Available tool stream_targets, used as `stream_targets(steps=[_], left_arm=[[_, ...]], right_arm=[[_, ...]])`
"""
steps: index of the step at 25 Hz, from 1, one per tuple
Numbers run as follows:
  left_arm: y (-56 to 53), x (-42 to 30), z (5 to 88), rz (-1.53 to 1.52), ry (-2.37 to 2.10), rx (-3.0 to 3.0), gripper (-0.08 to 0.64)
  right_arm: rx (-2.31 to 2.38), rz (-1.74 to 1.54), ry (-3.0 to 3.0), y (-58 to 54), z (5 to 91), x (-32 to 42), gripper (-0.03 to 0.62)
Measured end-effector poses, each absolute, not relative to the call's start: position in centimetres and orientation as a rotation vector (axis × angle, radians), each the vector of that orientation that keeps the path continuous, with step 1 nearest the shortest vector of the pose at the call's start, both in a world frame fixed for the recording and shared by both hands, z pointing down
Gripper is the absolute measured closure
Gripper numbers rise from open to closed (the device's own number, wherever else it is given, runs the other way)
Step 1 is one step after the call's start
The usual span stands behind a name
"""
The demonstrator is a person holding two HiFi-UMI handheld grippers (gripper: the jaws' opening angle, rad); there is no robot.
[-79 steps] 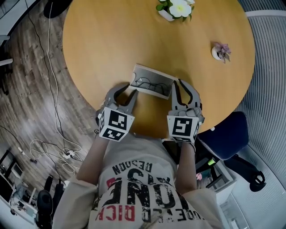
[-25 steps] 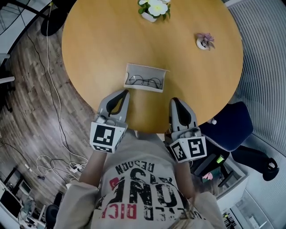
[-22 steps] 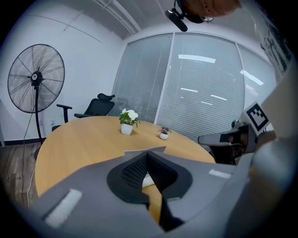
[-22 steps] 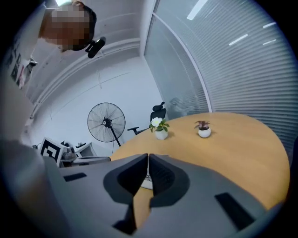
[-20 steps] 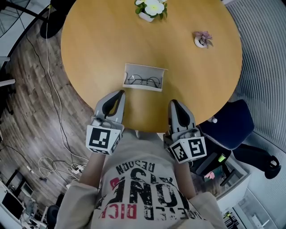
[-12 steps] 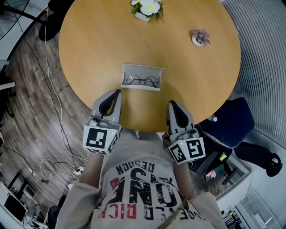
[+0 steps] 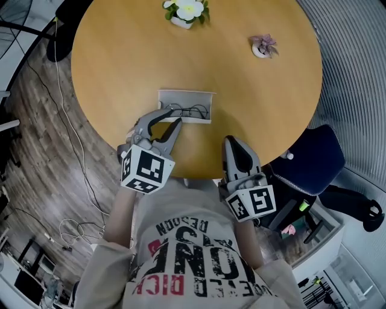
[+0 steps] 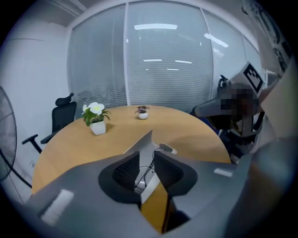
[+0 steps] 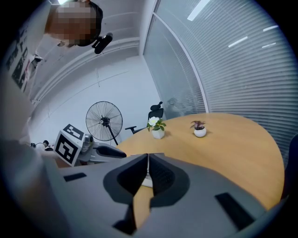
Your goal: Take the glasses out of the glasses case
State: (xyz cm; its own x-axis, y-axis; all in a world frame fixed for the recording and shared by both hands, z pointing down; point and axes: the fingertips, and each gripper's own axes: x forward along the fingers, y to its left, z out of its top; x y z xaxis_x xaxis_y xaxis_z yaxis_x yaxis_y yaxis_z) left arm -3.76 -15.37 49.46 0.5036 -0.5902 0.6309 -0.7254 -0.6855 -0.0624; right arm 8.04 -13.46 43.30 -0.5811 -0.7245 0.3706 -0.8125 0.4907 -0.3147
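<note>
Left gripper (image 7: 170, 118) at the open glasses case (image 7: 184, 95) on a round wooden table (image 7: 253, 96).
Its jaws have just been opening and stand apart at the case's near left corner, gripping nothing; the glasses (image 7: 194, 111) lie inside. The right gripper (image 7: 233, 140), jaws together, hangs over the table's near edge.

The person's T-shirt (image 7: 194, 238) bears upside-down print, of which only the big letters "ONE" read clearly.

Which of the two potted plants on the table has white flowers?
The bigger plant, in the squarish white pot, at the left in the head view. The other plant is purplish, in a round pot.
</note>
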Motion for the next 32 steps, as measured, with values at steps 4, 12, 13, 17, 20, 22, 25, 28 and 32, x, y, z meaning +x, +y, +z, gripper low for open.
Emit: stream_targets(steps=[4,12,13,17,20,22,25,28,32], left_arm=[[-16.1,-1.9,51.8,1.296,-0.896,2.630,0.454],[-17.2,-0.3,56.5,1.701,-0.517,2.599,0.468],[-17.4,-0.2,56.8,1.720,-0.486,2.583,0.469],[-17.4,0.0,57.9,1.763,-0.368,2.506,0.480],[-17.3,0.2,58.3,1.753,-0.358,2.491,0.530],[-17.3,0.3,58.3,1.719,-0.391,2.504,0.532],[-17.5,0.2,58.2,1.675,-0.440,2.521,0.534],[-17.5,0.2,57.7,1.643,-0.488,2.538,0.541],[-17.3,0.0,56.0,1.592,-0.522,2.576,0.545]], right_arm=[[1.352,0.701,-2.532,-14.1,43.4,8.5,0.571],[1.421,0.735,-2.486,-15.1,43.9,9.9,0.571],[1.427,0.739,-2.481,-15.2,44.0,10.0,0.571],[1.443,0.753,-2.469,-15.4,44.2,10.1,0.571],[1.448,0.762,-2.462,-15.3,44.4,9.9,0.571],[1.451,0.767,-2.458,-15.3,44.5,9.8,0.571],[1.457,0.763,-2.455,-15.3,44.4,9.4,0.571],[1.472,0.747,-2.453,-15.2,44.0,9.0,0.571],[1.506,0.731,-2.448,-14.8,43.3,8.7,0.571]])
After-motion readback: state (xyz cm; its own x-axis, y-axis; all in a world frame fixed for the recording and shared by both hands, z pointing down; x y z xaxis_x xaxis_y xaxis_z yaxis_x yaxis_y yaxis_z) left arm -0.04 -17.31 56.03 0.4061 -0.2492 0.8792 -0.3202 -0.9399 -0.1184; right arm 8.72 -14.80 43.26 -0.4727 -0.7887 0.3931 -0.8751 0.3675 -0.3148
